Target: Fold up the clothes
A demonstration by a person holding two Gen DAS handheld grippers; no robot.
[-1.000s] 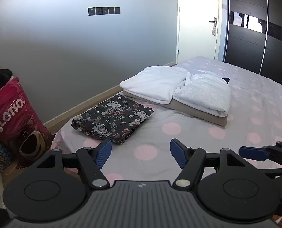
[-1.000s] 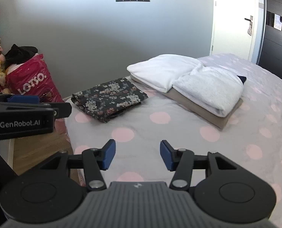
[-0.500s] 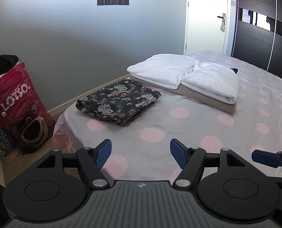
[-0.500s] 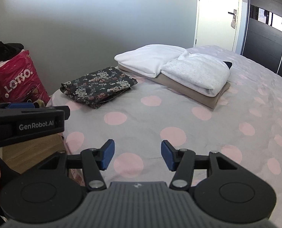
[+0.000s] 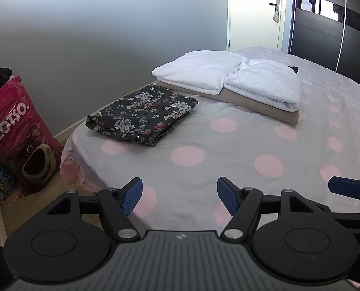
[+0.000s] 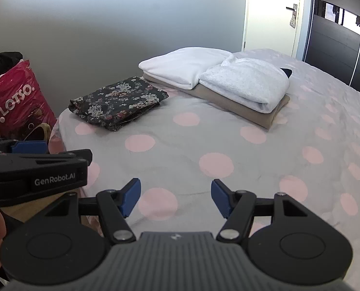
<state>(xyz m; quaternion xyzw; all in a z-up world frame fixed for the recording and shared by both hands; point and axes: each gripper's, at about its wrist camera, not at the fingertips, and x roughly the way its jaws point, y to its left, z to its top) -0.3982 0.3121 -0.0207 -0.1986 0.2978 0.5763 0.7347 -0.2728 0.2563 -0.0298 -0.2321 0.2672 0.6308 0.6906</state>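
Observation:
A folded dark floral garment (image 5: 141, 114) (image 6: 116, 101) lies near the bed's far left corner. Beside it sits a stack: a folded white cloth (image 5: 199, 71) (image 6: 184, 66) and a pale grey fleece (image 5: 264, 84) (image 6: 245, 82) on a beige folded piece (image 5: 260, 105) (image 6: 240, 110). My left gripper (image 5: 179, 195) hovers open over the near bedsheet, holding nothing. My right gripper (image 6: 175, 197) is also over the sheet, its jaws opening, with nothing between them. The left gripper's side (image 6: 34, 169) shows at the left of the right wrist view.
The bed (image 5: 228, 169) has a grey sheet with pink dots. A red LOTSO bag (image 5: 12, 126) and soft toys stand on the floor at left. A white door (image 5: 255, 12) and dark wardrobe (image 5: 325, 24) lie beyond the bed.
Both grippers sank and tilted down, so the bed and clothes sit lower and closer. The right gripper's jaws have spread wider. The left jaws kept their width.

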